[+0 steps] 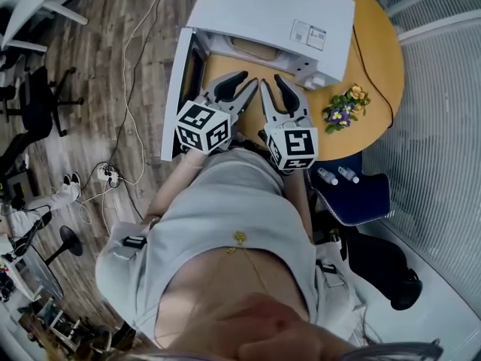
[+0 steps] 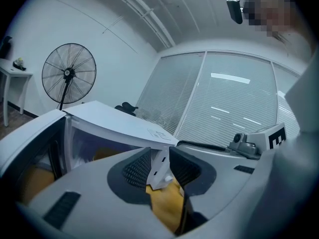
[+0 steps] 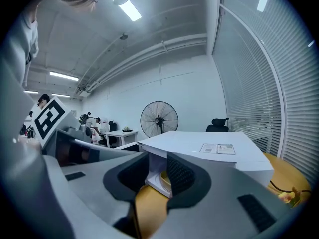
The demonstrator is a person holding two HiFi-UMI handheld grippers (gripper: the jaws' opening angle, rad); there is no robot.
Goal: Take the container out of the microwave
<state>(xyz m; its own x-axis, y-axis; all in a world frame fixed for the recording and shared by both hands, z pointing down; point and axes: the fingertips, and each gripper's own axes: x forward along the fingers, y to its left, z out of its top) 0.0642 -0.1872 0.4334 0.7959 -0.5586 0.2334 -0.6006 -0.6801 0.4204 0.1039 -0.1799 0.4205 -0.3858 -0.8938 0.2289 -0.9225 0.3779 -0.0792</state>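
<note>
– White microwave [image 1: 278, 10] on the wood table [image 1: 376, 59], door [image 1: 174, 89] open at its left. Where is the container?
– I place it inside the cavity. The right gripper view shows a pale round rim low in the opening, which I take for the container [image 3: 163, 179]. Little else of it is visible.
– State of the fingers?
– Left gripper [image 2: 159, 158]: jaws apart, nothing between the pads. Right gripper [image 3: 158, 166]: likewise apart and empty. Both sit side by side just before the opening, touching nothing.
– Handling?
– My judgement: thin-walled and light, so it may flex under a hard squeeze and tip if it holds anything. It could also be warm. I would pinch the wall at the near rim, or take opposite sides with both grippers, and draw it out level
</note>
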